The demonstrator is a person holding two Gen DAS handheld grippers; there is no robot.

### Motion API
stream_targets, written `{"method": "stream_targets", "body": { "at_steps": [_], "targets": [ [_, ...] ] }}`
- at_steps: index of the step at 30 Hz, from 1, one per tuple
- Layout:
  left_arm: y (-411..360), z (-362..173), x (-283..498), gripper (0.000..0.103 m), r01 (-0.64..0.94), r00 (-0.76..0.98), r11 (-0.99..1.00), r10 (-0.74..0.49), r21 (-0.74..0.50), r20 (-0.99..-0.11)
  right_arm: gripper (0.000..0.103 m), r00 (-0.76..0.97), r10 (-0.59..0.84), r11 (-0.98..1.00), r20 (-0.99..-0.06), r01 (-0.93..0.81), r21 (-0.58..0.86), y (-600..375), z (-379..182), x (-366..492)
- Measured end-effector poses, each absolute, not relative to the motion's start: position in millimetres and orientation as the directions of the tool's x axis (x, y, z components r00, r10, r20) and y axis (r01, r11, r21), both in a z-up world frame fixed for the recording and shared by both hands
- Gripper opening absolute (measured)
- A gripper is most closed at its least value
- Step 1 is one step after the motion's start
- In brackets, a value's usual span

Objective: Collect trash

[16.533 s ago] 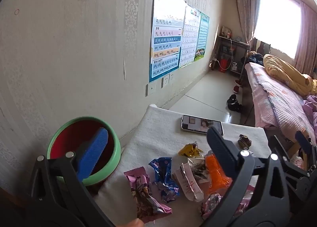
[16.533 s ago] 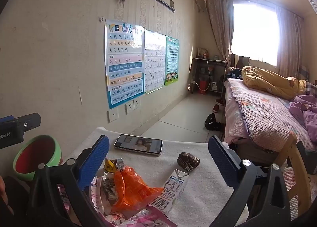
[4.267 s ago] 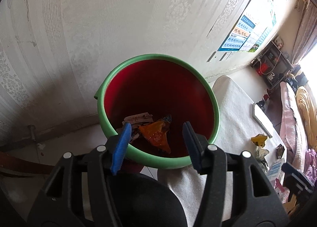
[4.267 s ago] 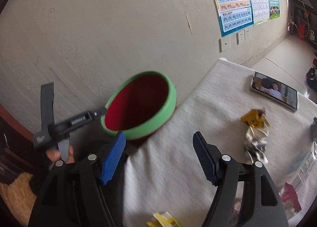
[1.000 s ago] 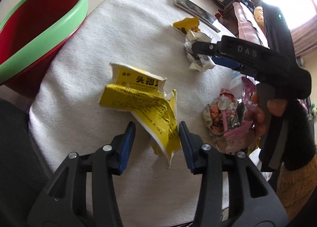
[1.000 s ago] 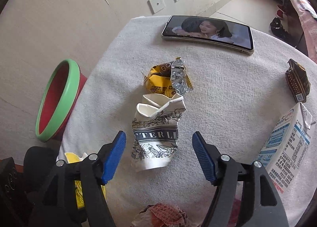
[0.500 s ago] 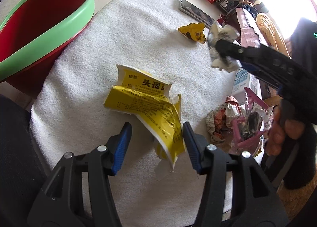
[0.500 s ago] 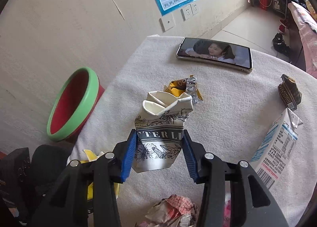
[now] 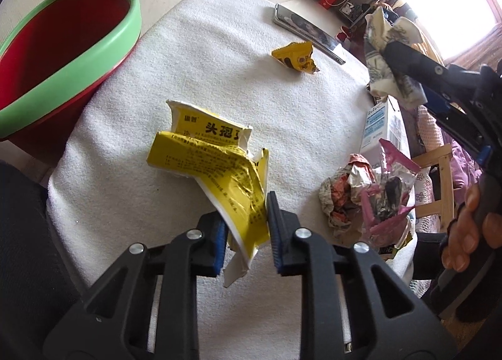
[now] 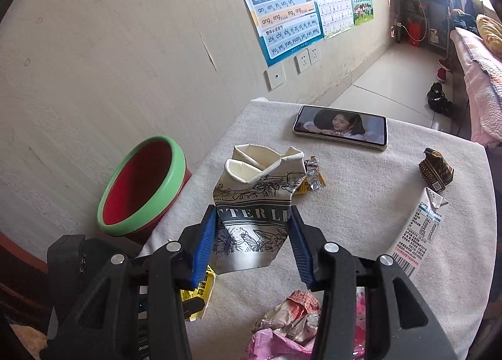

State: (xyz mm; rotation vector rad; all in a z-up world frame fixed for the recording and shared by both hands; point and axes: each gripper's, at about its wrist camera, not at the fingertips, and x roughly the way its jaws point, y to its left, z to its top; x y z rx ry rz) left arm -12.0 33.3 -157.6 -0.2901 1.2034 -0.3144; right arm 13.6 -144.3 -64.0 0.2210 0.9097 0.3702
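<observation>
The crushed paper cup (image 10: 254,212) sits clamped between the pads of the right hand-held gripper (image 10: 252,240), lifted clear of the surface (image 10: 360,196), level with the red bin (image 10: 141,184) and to its right. The left hand-held gripper (image 9: 246,234) is closing its jaws, and the torn yellow packet (image 9: 216,168) lies between them, one corner raised, the rest flat on the surface beside the bin (image 9: 62,55).

Loose trash on the surface, counted: one small yellow wrapper (image 9: 296,57) beyond the cup from the bin, one milk carton (image 10: 419,231) lying on its side farther right, one dark folded wrapper (image 10: 436,170) above the carton, and one heap of crumpled foil and pink wrappers (image 9: 367,200) near the right hand (image 9: 470,234). How many pieces make up the heap cannot be told. One phone (image 10: 340,127) with a lit screen lies at the far edge.

The surface is covered with a white towel-like cloth. The one bin, red inside with a green rim, stands off its left edge against a pale wall; three posters (image 10: 285,2) hang there above wall sockets, and a bed (image 10: 480,77) is at the far right.
</observation>
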Motion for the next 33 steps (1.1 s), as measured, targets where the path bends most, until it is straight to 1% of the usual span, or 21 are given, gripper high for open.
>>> {"method": "stream_targets", "body": {
  "at_steps": [10,14,26,33],
  "targets": [
    [40.5,-146.5,-15.9,0.021,0.082,0.383,0.923,-0.378,-0.376,-0.843,0.044,0.577,0.391,0.920,-0.717,-0.222,0.323,-145.5,-56.4,2.0],
    [45.9,-133.2,-14.1,0.021,0.086,0.424,0.929,-0.361,-0.360,-0.830,0.044,0.580,0.390,0.921,-0.716,-0.231,0.315,-141.6,-54.0,-1.1],
    [68.9,-105.2,-7.5,0.020,0.041,0.509,0.932,-0.330,-0.360,-0.795,0.044,0.588,0.395,0.917,-0.706,-0.298,0.265,-117.1,-42.5,-11.4],
    [80.5,-95.4,-5.5,0.020,0.028,0.539,0.932,-0.320,-0.363,-0.779,0.044,0.580,0.404,0.912,-0.707,-0.317,0.261,-109.0,-41.9,-13.9]
  ]
}}
